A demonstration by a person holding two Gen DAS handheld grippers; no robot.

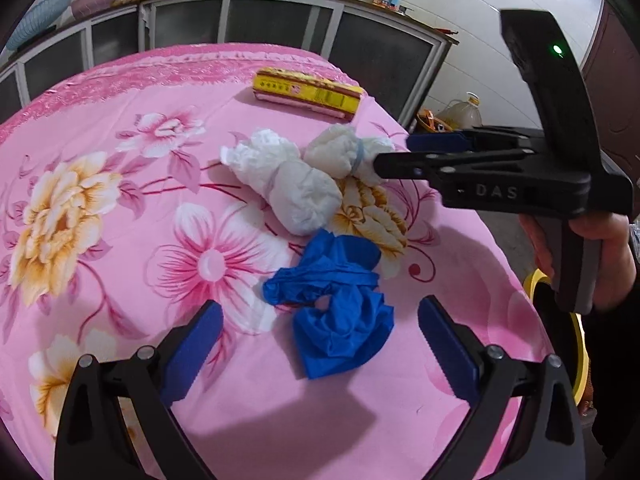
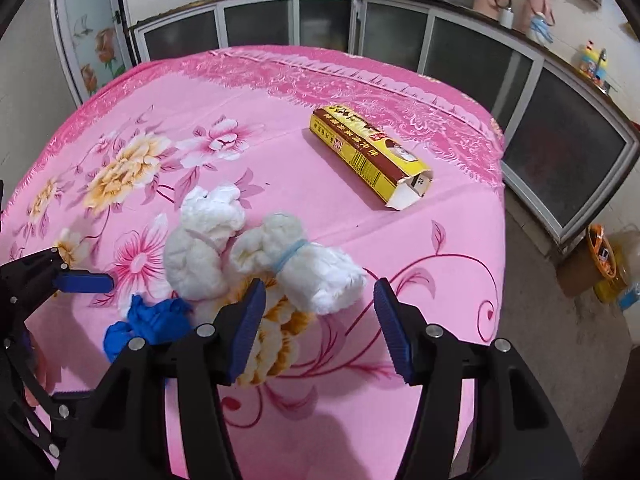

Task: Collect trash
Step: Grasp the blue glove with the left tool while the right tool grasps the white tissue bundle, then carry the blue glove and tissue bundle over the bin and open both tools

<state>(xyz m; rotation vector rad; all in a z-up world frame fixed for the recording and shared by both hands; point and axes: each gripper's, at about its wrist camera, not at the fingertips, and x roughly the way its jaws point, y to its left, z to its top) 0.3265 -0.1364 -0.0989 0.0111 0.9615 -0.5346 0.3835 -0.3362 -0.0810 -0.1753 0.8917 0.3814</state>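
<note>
Left tool [image 1: 320, 344] spread wide, empty, hovering over blue crumpled glove [image 1: 336, 312] near worktop's [image 2: 320, 92] near edge. Right tool [image 2: 320, 320] also spread, nothing pinched, tips at banded white wad [image 2: 296, 268]; second white wad [image 2: 200, 240] touching it. Yellow carton [image 2: 372, 160] lies well apart toward far right corner. Advice: drop left tool straight onto glove bulk, straddle folds, close fully; keep right tool clear of neighbouring wad.
</note>
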